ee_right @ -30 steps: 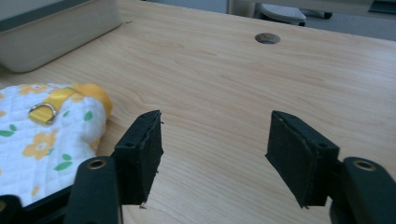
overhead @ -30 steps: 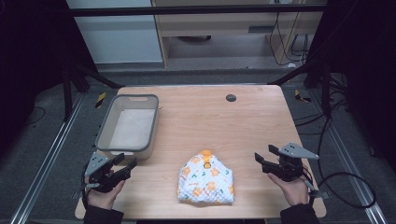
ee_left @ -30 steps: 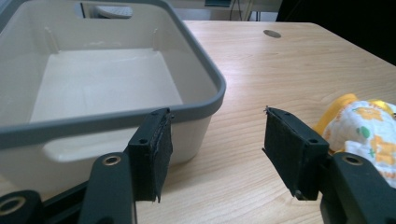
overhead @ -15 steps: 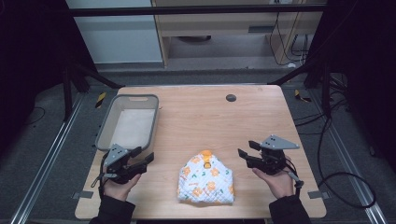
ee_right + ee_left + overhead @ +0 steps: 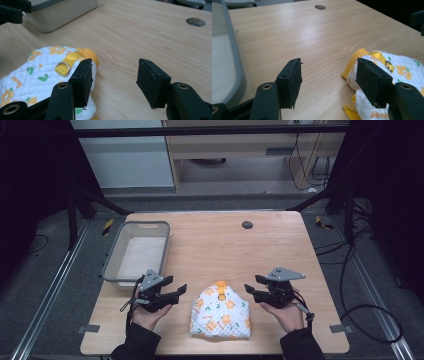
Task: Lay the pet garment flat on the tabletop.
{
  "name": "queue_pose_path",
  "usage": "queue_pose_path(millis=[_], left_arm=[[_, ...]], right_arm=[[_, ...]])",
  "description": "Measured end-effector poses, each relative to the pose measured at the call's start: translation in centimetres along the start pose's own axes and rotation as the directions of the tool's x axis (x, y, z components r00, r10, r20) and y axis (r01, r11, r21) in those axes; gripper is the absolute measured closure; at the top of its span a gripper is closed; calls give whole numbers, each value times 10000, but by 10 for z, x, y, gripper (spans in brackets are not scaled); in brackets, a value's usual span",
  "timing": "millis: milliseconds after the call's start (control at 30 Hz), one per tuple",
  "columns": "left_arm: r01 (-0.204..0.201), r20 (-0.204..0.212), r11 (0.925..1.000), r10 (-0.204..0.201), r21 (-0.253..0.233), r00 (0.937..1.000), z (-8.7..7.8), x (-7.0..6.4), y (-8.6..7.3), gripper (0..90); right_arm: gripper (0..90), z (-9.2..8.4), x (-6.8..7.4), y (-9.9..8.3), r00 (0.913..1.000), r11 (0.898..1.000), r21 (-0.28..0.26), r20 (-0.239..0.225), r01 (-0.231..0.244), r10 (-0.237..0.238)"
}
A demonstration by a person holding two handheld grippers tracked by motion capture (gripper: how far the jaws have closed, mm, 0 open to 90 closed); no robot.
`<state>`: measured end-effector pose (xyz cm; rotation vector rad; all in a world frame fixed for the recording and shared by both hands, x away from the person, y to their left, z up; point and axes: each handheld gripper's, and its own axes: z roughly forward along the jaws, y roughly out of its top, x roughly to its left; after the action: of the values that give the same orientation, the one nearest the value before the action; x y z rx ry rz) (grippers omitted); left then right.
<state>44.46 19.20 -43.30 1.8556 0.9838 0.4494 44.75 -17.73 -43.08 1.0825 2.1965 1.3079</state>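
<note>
A white quilted garment [image 5: 221, 312] with orange flowers and yellow trim lies folded on the wooden table [image 5: 210, 250] near its front edge. A metal D-ring [image 5: 63, 67] sits on its yellow strap. My left gripper [image 5: 179, 291] hovers just left of the garment, pointing at it; its jaws have just been opening and stand open with only bare table between them [image 5: 328, 67]. My right gripper [image 5: 251, 286] is just right of the garment, jaws having just been closing a little, still open with nothing between them [image 5: 115, 67]. The garment [image 5: 404, 70] lies beside the left gripper's right jaw.
A grey plastic tray [image 5: 145, 224] stands at the table's left side, just behind my left hand, its rim [image 5: 235, 60] close to the left jaw. A round cable hole [image 5: 247, 225] is at the back middle. Bare wood stretches behind the garment.
Both hands have moved inward from the table's sides toward the garment. The garment and tray have not moved.
</note>
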Motion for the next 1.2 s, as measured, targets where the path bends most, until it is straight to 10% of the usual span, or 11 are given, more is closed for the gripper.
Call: queue_pose_path(millis=[800, 1200], left_arm=[[-905, 1151, 9884, 765, 1217, 9904, 38, -32, -4, 401], [-914, 1647, 9758, 587, 1985, 9846, 50, -35, -14, 563]], right_arm=[[475, 27, 18, -12, 9961, 9948, 946, -823, 388, -310], [581, 40, 22, -21, 9897, 9848, 1686, -1422, 409, -168]])
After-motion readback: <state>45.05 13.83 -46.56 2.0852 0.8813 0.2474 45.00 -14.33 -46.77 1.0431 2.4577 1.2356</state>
